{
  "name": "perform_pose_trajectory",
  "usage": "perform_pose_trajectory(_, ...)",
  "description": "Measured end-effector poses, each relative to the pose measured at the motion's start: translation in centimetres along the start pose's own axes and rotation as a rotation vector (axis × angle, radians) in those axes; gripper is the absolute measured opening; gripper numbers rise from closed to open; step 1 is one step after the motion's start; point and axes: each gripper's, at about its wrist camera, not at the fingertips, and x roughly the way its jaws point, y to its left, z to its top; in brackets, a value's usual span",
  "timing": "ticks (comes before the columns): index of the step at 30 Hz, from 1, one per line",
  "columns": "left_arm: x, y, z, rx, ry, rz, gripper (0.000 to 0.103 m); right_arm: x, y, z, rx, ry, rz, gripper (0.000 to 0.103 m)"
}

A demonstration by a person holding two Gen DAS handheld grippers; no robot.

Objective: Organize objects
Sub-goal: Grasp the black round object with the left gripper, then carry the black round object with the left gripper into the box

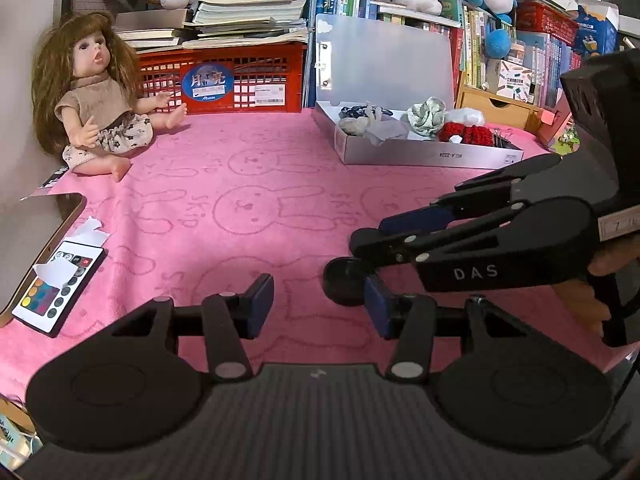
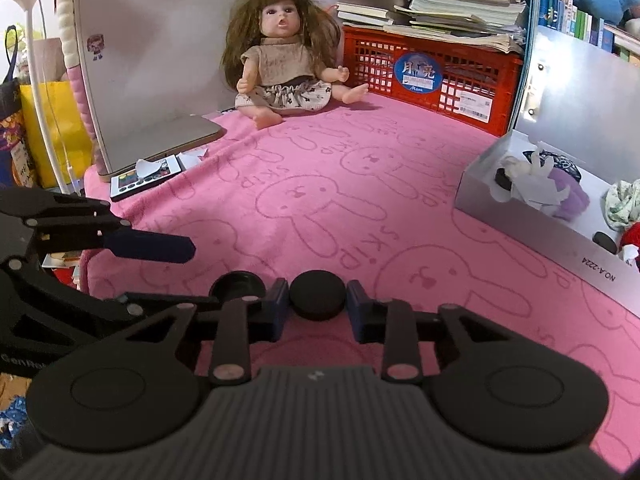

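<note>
A black round disc (image 2: 318,294) lies on the pink rabbit-print cloth (image 2: 360,184), and my right gripper (image 2: 318,307) is shut on it, one blue pad against each side. Just left of it stands a small black open pot (image 2: 237,283), also seen in the left wrist view as the pot (image 1: 344,282). My left gripper (image 1: 320,304) is open with bare cloth between its fingers; the pot sits at the tip of its right finger (image 1: 378,308). From the left wrist view the right gripper (image 1: 372,234) reaches in from the right, and the disc is hidden there.
A grey box (image 1: 420,156) with a raised lid holds cloth and yarn items at the back right. A doll (image 1: 100,108) sits at the back left before a red crate (image 1: 240,76) stacked with books. A remote control (image 1: 60,288) lies at the left edge.
</note>
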Motion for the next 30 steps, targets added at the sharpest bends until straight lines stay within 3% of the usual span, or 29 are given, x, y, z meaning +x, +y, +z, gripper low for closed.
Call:
perform_pose_trajectory(8, 0.9, -1.6, -0.2, 0.037, -0.005, -0.011, 0.057, -1.6, -1.0, -0.7, 0.042, -0.025, -0.085, 0.036)
perform_pose_trajectory(11, 1.5, -1.9, -0.2, 0.034, -0.010, 0.009, 0.051, -2.3, -1.6, -1.0, 0.063, -0.034, -0.119, 0.036)
perform_pose_trajectory(14, 1.9, -2.5, -0.1, 0.041, -0.019, 0.030, 0.038, -2.8, -2.2, -1.3, 0.084, -0.038, -0.144, 0.036)
perform_pose_trajectory(30, 3.6, -6.0, 4.1, 0.065, -0.016, -0.011, 0.038, -5.4, -5.6, -1.8, 0.189, -0.062, -0.282, 0.036)
